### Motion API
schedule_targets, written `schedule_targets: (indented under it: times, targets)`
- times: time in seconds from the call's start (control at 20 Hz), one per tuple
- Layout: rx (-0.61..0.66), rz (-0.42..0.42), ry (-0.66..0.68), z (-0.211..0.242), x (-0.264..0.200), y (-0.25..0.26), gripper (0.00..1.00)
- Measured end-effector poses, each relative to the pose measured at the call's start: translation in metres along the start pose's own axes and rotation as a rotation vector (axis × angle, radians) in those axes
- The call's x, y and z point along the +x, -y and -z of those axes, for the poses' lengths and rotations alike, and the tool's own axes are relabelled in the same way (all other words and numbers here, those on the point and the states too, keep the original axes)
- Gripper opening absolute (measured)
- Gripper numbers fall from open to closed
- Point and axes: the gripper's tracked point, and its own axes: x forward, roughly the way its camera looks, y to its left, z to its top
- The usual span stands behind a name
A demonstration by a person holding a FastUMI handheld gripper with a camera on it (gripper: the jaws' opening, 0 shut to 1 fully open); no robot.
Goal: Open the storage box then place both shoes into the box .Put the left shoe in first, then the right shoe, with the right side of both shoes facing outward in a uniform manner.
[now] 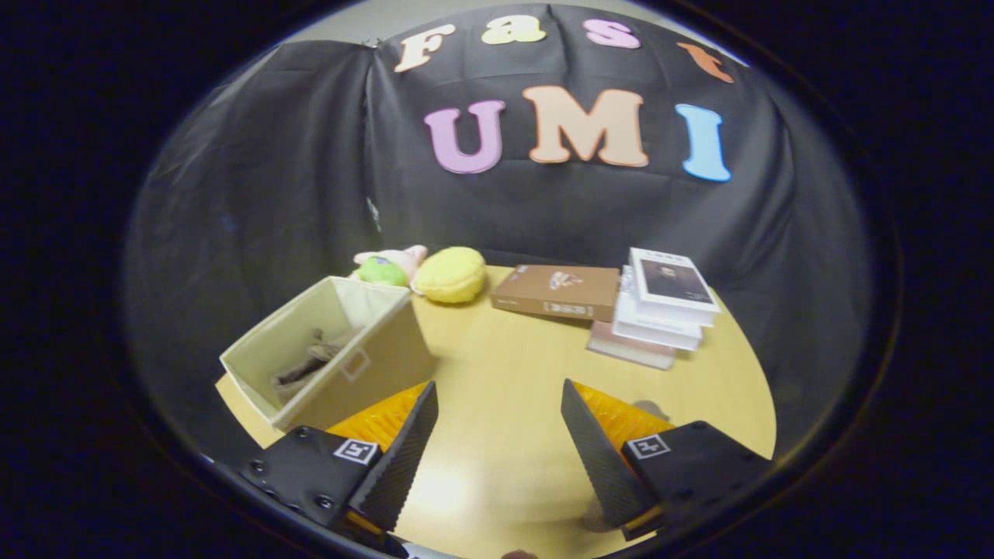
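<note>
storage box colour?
Beige fabric storage box, best seen in the gripper view; hand-held gripper open over bare table.

A storage box [330,353] is set on the table [505,388] left of the spread fingers [404,450], with soft toys [435,272] behind it and books [621,307] to their right.

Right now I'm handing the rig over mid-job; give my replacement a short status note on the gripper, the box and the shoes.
Gripper: open, holding nothing, fingers apart above bare table.
Storage box: open, ahead of the left finger; something dark and grey lies inside, probably one shoe, but too unclear to confirm.
Beyond the fingers: stacked books, a brown book, plush toys.
Done: box opened.
Left: confirm the left shoe is in, find the right shoe, place it, right sides outward.
</note>
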Motion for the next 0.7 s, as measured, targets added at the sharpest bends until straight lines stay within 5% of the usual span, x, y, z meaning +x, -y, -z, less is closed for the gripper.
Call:
schedule_targets:
  times: [0.4, 0.7]
  targets:
    - [0.111, 0.15, -0.079, 0.057, -0.022, 0.118, 1.0]
    - [0.084, 0.15, -0.19, 0.113, -0.011, 0.145, 1.0]
